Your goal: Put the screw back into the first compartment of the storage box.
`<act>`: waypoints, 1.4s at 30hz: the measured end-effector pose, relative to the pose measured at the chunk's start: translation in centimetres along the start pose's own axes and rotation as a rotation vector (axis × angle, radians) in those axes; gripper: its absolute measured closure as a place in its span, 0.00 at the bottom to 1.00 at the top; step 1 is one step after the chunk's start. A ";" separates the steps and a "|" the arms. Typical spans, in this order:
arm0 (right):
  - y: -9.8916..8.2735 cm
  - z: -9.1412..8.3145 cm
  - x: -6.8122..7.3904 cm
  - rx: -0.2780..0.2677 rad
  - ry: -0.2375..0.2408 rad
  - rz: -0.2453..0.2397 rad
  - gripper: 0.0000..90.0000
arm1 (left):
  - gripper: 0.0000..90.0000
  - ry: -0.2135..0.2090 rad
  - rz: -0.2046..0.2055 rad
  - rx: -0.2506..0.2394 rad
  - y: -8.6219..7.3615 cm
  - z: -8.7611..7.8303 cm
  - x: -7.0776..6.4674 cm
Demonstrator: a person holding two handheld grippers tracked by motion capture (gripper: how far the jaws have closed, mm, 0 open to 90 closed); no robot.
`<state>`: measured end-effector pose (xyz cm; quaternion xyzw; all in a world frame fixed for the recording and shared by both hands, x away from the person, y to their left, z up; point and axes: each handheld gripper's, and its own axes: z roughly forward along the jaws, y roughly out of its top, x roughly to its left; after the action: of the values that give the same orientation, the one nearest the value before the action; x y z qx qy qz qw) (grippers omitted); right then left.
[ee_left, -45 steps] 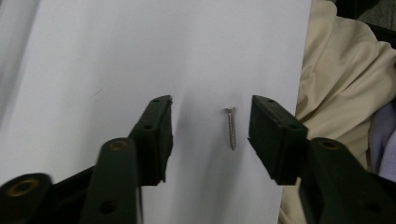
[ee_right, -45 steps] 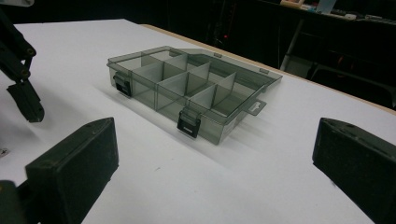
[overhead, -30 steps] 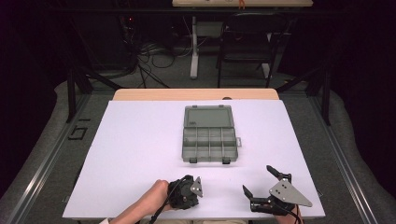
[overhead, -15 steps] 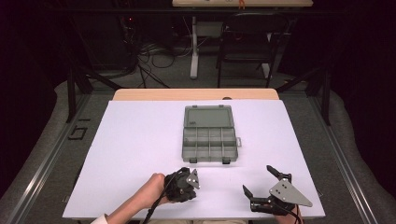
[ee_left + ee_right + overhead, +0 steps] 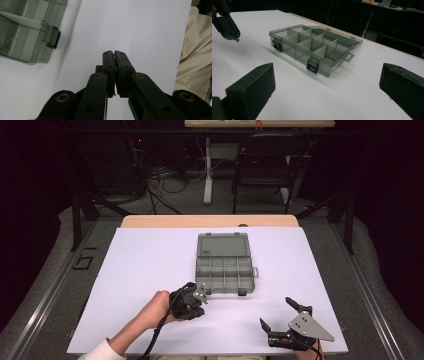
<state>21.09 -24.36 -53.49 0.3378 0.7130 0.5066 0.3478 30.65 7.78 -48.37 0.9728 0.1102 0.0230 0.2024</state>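
A smoky grey plastic organizer box lies in the middle of the table, its lid open and flat behind the empty compartments. A person's hand holds my left gripper just off the box's near left corner, a little above the paper, jaws shut on nothing. In the left gripper view the closed gripper points down at bare paper, with the box's corner and a black latch at the left. My right gripper rests near the table's front right edge, open and empty, and it faces the box.
A white sheet covers the table, and a strip of wooden tabletop shows at its far edge. Beyond the table are dark floor, cables and a chair. A light cloth lies at the right of the left gripper view.
The left gripper has risen and moved away from the front edge toward the box's near left corner. The right gripper has stayed where it was.
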 end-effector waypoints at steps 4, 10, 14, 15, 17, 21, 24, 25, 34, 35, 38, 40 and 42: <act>0.0 0.0 0.0 0.000 0.000 0.000 0.00 | 0.97 0.012 -0.007 0.004 0.1 -0.6 0.8; 0.0 0.0 0.0 0.000 0.000 0.000 0.00 | 0.97 0.025 -0.036 0.003 0.3 -1.3 1.9; 0.0 0.0 0.0 0.000 0.001 0.000 0.00 | 0.97 0.037 -0.041 0.003 0.5 -1.8 2.8; 0.0 0.0 0.0 0.000 0.002 0.000 0.00 | 0.97 0.040 -0.040 0.007 0.5 -1.9 2.9; 0.0 0.0 0.0 -0.001 0.002 0.000 0.00 | 0.97 0.048 -0.045 0.005 0.7 -2.2 3.4; 0.0 0.0 0.0 -0.004 -0.001 0.008 0.00 | 0.97 0.061 -0.053 -0.001 1.0 -2.7 4.0; 0.0 -0.1 -0.1 -0.011 0.001 0.013 0.00 | 0.97 0.070 -0.072 -0.008 1.2 -3.1 4.4; 0.0 -0.1 -0.1 -0.011 0.001 0.013 0.00 | 0.97 0.070 -0.072 -0.008 1.2 -3.1 4.4; 0.0 -0.2 -0.1 -0.019 0.005 0.018 0.00 | 0.97 0.092 -0.100 -0.017 1.7 -3.6 6.1; 0.0 -0.2 -0.1 -0.019 0.005 0.018 0.00 | 0.97 0.092 -0.100 -0.017 1.7 -3.6 6.1; 0.0 -0.2 -0.1 -0.028 0.005 0.014 0.00 | 0.97 0.094 -0.114 -0.025 1.9 -3.8 6.7; 0.0 -0.2 -0.1 -0.029 0.005 0.013 0.00 | 0.97 0.103 -0.119 -0.025 2.1 -3.9 7.1; 0.0 -0.2 -0.1 -0.035 0.006 0.013 0.00 | 0.97 0.107 -0.125 -0.023 2.2 -4.0 7.2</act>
<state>20.98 -24.52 -53.39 0.3350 0.7027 0.5221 0.3483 37.79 9.01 -43.86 0.9589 0.1812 0.0636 0.2087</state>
